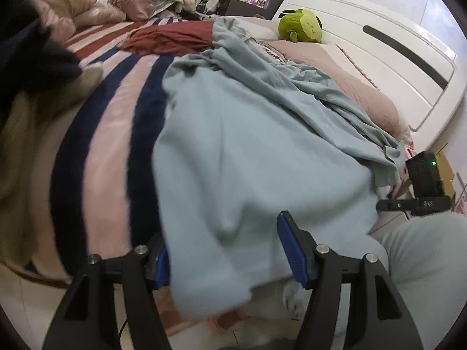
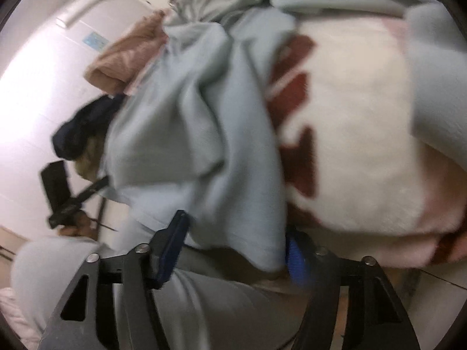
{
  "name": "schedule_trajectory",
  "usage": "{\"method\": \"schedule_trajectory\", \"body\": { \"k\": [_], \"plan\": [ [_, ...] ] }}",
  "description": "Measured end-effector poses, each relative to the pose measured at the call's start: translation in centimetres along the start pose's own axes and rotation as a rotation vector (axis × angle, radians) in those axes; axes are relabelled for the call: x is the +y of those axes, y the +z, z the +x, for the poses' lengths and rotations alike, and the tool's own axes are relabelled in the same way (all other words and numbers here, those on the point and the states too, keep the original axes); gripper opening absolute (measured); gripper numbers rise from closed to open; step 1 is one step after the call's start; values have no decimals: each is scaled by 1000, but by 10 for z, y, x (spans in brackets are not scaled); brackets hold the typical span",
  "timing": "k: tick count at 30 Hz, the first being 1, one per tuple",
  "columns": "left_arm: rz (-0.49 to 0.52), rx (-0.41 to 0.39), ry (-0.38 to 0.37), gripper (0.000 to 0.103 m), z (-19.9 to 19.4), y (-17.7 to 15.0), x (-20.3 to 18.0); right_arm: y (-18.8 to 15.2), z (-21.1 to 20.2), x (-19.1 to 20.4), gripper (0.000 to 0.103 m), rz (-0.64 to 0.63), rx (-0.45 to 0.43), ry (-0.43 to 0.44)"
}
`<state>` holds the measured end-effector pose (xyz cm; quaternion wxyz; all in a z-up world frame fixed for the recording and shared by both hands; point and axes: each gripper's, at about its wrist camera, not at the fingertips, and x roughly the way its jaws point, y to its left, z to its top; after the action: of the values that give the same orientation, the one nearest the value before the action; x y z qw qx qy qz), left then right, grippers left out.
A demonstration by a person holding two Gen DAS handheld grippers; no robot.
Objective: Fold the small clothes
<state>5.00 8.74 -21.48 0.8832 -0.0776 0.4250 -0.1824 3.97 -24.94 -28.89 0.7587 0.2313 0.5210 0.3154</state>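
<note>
A pale blue garment (image 1: 233, 151) lies spread over the striped blanket (image 1: 111, 134) on the bed, its near hem hanging over the bed's edge. My left gripper (image 1: 224, 248) is open, its blue pads on either side of the hanging hem, the cloth between the fingers. In the right wrist view the same garment (image 2: 198, 122) is bunched in folds. My right gripper (image 2: 233, 248) is open around a lower edge of it. The left gripper's body (image 2: 58, 186) shows at the left there, and the right gripper's body (image 1: 423, 183) at the right edge of the left view.
A green plush toy (image 1: 303, 26) sits by the white headboard (image 1: 379, 52). A dark red cloth (image 1: 172, 38) lies farther up the bed, and a heap of bedding (image 1: 87, 11) at the far left. A white and red blanket (image 2: 356, 122) lies beside the garment. The person's pale trouser leg (image 1: 423, 262) is at the lower right.
</note>
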Motion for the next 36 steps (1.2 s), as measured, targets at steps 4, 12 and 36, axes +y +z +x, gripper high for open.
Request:
{"method": "schedule_trajectory", "body": {
  "k": [4, 12, 36],
  "plan": [
    [-1, -13, -9, 40, 7, 14, -5, -5, -4, 9, 18, -35, -11, 104],
    [-9, -21, -1, 14, 18, 28, -10, 15, -1, 23, 14, -70, -110, 65],
    [91, -44, 11, 47, -90, 17, -28, -17, -63, 62, 11, -156, -101, 119]
  ]
}}
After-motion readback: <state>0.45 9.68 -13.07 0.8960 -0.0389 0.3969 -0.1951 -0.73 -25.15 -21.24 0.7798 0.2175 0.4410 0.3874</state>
